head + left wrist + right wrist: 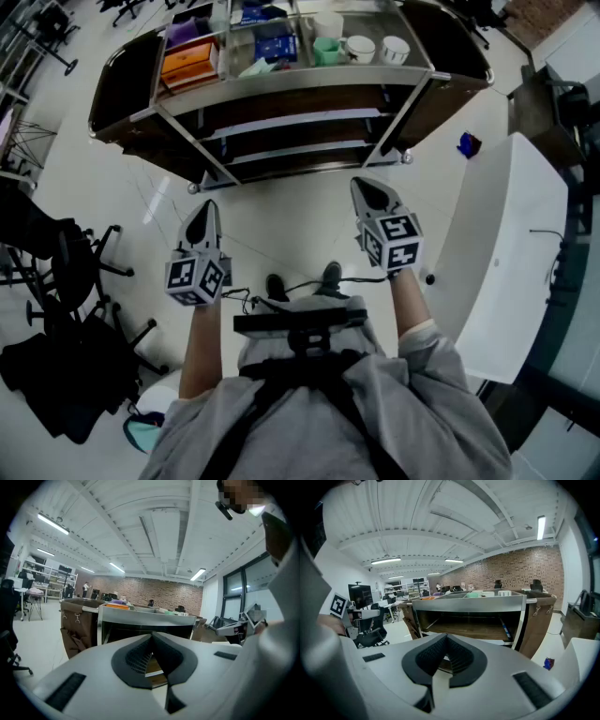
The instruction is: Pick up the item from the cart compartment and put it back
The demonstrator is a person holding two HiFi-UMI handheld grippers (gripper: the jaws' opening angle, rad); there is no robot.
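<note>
A steel cart (281, 86) stands ahead of me. Its top tray is split into compartments holding an orange box (190, 60), blue boxes (277, 45), a green cup (326, 50) and two white cups (360, 47). Both grippers hover over the floor short of the cart, at about shelf-front distance. My left gripper (206, 210) is shut with nothing between its pads. My right gripper (371, 189) is also shut and empty. In the left gripper view the cart (140, 620) sits beyond the closed left gripper (151, 638); in the right gripper view the cart (473, 606) shows past the right gripper (446, 640).
Brown bags (131, 84) hang on both ends of the cart. Black office chairs (66, 281) crowd the left side. A white table (511, 244) runs along the right, with a small blue thing (469, 144) on the floor near it.
</note>
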